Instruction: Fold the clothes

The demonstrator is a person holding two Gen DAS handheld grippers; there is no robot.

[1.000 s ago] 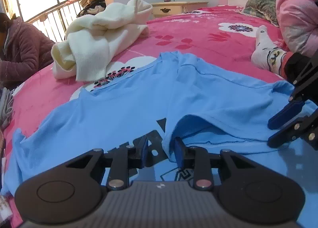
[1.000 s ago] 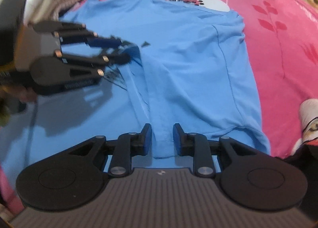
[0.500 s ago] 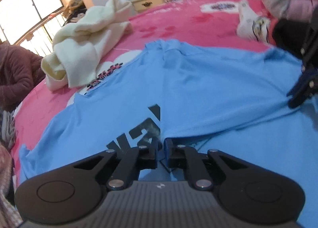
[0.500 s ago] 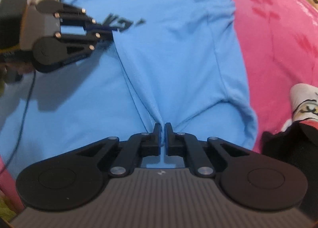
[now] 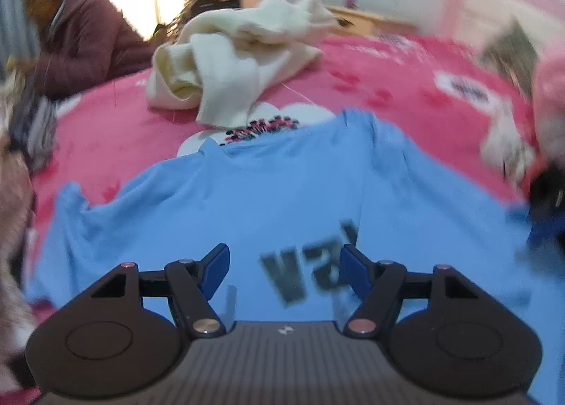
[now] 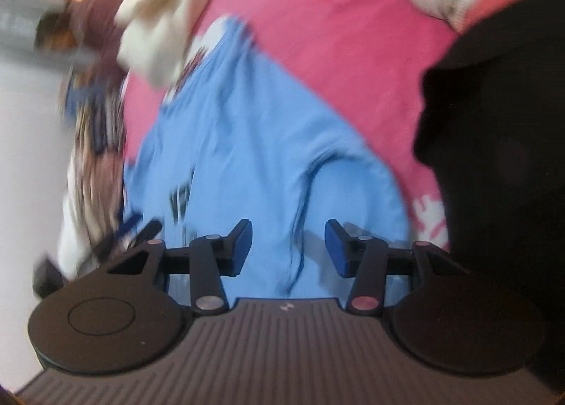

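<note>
Light blue T-shirt (image 5: 282, 200) with dark lettering, pink flowered bedspread (image 5: 388, 80), cream sweater (image 5: 240, 62).

A bed (image 5: 406, 80) with a pink flowered cover carries a blue T-shirt (image 5: 282, 200), spread flat with dark lettering showing. Beyond the T-shirt's collar lies a crumpled cream garment (image 5: 240, 62). Left of the T-shirt, at the bed's edge, sits a blurred heap of clothes (image 5: 31, 122).
</note>
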